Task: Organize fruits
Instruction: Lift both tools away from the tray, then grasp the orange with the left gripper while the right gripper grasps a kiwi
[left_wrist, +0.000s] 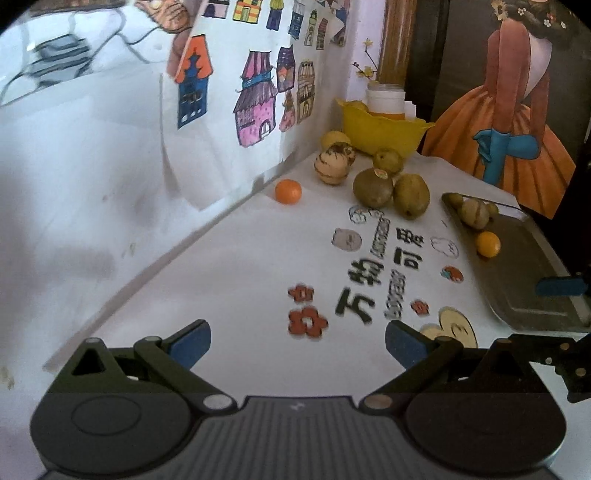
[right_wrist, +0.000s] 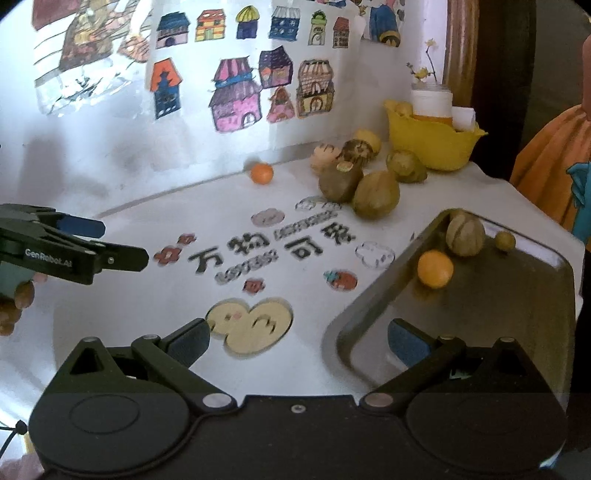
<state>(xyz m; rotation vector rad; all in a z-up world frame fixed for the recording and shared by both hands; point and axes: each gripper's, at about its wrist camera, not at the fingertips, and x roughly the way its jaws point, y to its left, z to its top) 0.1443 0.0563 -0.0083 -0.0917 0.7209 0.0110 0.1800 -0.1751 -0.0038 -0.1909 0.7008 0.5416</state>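
A: Left gripper (left_wrist: 297, 345): fingers spread wide, holding nothing, above the white desk (left_wrist: 229, 266). Right gripper (right_wrist: 299, 345): likewise spread and empty, one finger over the near corner of the grey tray (right_wrist: 498, 325).

B: And on the tray?

A: A small orange (right_wrist: 435, 268), a striped yellow-green fruit (right_wrist: 464, 235) just behind it, and a little green one (right_wrist: 505, 240) near the far rim.

B: Elsewhere on the desk?

A: Two large green-brown fruits (left_wrist: 373, 187) side by side, smaller pale ones behind, a lone orange (left_wrist: 288, 191) by the wall, and a yellow bowl (left_wrist: 382, 133) at the back.
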